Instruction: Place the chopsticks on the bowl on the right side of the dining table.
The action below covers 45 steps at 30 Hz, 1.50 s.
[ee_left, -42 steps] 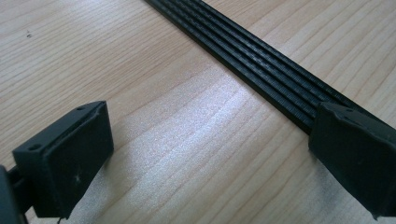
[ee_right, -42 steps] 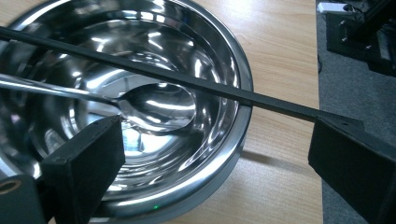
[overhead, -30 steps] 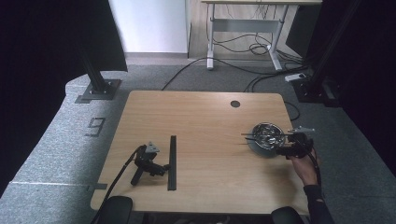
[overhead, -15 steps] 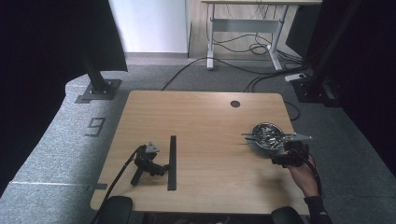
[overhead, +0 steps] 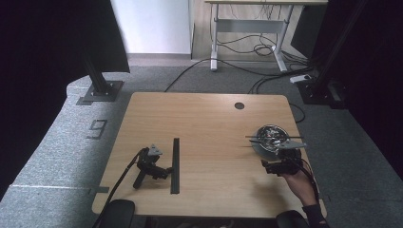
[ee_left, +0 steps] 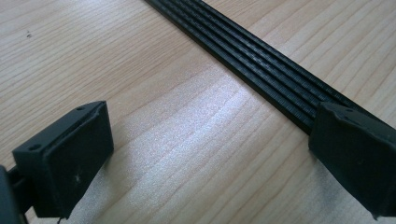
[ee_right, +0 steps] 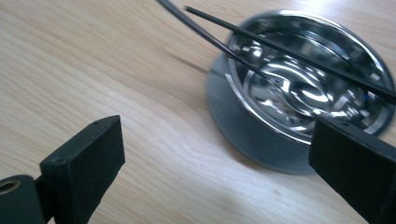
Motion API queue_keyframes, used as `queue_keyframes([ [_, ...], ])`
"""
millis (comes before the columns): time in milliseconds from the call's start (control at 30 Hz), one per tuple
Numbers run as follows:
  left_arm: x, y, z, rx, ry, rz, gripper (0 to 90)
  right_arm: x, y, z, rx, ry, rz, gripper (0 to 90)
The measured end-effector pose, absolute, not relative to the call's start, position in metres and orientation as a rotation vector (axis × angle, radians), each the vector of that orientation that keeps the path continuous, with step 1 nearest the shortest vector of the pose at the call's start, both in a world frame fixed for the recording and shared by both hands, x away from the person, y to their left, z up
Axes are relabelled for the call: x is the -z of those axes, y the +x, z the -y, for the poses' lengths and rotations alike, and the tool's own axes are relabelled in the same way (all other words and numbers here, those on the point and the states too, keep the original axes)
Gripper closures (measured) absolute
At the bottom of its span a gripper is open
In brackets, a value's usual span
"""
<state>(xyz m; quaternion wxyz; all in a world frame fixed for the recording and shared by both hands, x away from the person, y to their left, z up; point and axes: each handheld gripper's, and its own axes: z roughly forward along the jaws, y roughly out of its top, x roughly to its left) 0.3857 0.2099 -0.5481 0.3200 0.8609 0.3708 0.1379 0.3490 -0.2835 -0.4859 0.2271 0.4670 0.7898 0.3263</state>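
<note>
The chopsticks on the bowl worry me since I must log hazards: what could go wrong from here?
1. The two chopsticks only lie across the rim of the steel bowl; a nudge from the open right gripper could roll them off.
2. The bowl sits near the table edge and may slide if pushed.

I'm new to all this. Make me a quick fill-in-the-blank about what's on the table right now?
1. Two thin black chopsticks lie across the rim of a shiny metal ____.
2. The right gripper is held in a hand, and its jaws are ____.
3. The left gripper lies on the wooden table beside a long black ____.

Missing words: bowl; open; strip
</note>
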Motion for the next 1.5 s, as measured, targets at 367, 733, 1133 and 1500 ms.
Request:
queue_keyframes([
  [367, 0.548, 0.386, -0.210, -0.362, 2.263, -0.975, 0.0, 0.488, 0.357, 0.245, -0.907, 1.199, -2.270, 3.3],
  [733, 0.548, 0.386, -0.210, -0.362, 2.262, -0.975, 0.0, 0.495, 0.367, 0.199, -0.930, 1.077, -2.387, 3.2],
  [1133, 0.548, 0.386, -0.210, -0.362, 2.262, -0.975, 0.0, 0.500, 0.382, 0.158, -0.931, 1.031, -2.476, 1.2],
  [1500, 0.548, 0.386, -0.210, -0.363, 2.260, -0.976, 0.0, 0.497, 0.390, 0.122, -0.931, 0.947, -2.526, 0.1],
])
